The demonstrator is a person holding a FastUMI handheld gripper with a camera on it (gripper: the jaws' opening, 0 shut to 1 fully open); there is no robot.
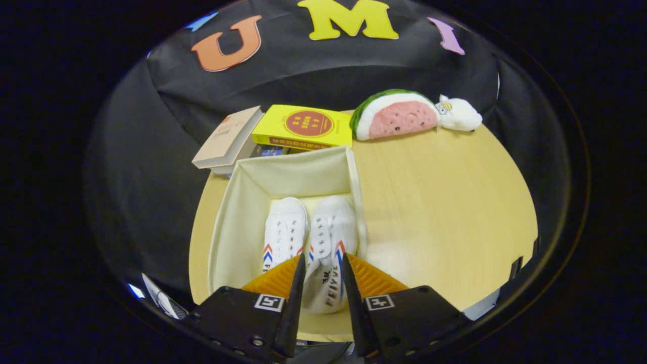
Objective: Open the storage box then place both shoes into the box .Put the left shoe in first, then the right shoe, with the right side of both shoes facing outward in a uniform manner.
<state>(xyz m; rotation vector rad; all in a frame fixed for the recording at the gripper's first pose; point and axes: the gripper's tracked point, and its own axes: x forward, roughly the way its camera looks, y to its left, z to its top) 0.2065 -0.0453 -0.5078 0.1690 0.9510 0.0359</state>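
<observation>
In the gripper view, the storage box (237, 212) stands open on the wooden table (445, 212), its cream fabric walls upright. Both shoes lie inside it side by side, toes pointing away from the gripper. The left-hand shoe (284, 230) rests flat on the box floor. The right-hand shoe (331, 237) sits just beside it, and its heel end runs back between the two fingers of the gripper (322, 288).

The fingers flank that heel closely. They appear to press on it from both sides, though the exact contact is hard to confirm, so the claw reads as gripping the second shoe or about to let it go.

The step in hand looks like setting this second shoe down. Doing it well means lowering the heel until the sole lies flat, parallel with its neighbour, and keeping clear of the near box wall. The fingers should part only once the shoe is resting, and then draw straight back so neither shoe is dragged.

Beyond the box lie a yellow book (303, 126), a beige book (227, 139) and a watermelon plush (397, 114).
</observation>
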